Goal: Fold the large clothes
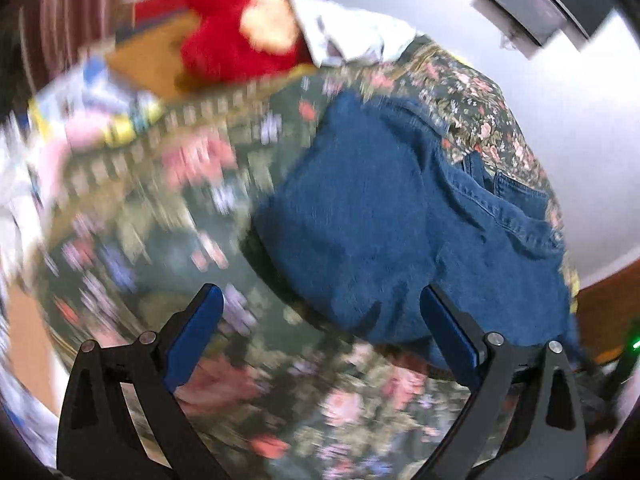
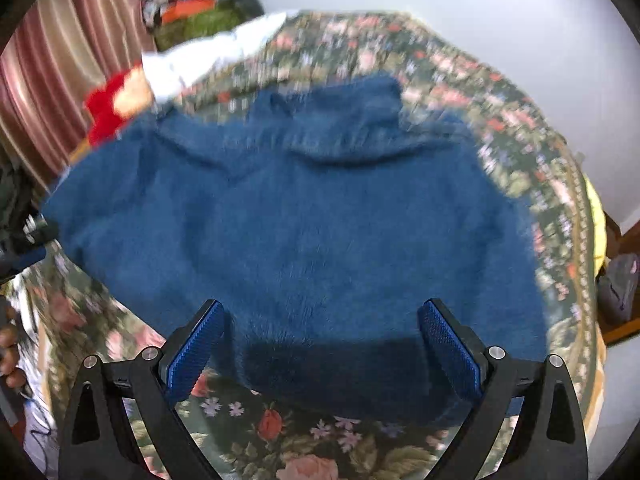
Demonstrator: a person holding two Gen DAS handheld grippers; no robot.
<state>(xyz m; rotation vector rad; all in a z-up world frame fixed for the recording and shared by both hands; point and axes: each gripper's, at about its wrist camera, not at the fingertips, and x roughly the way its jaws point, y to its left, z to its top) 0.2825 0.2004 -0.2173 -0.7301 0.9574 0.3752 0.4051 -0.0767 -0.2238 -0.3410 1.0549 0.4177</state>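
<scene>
A blue denim garment (image 2: 312,216) lies spread on a floral bedspread (image 2: 320,452); it also shows in the left wrist view (image 1: 380,216), with a pocket at its right side. My right gripper (image 2: 320,340) is open above the garment's near edge, with nothing between its blue pads (image 2: 448,344). My left gripper (image 1: 320,332) is open and empty over the garment's left edge and the floral bedspread (image 1: 168,216). Both views are blurred by motion.
A red plush toy (image 1: 228,40) and a white cloth (image 1: 352,36) lie at the far side of the bed. Striped curtains (image 2: 44,80) hang at the left. A white wall (image 2: 520,20) stands behind. Colourful clutter (image 1: 92,100) lies at the left.
</scene>
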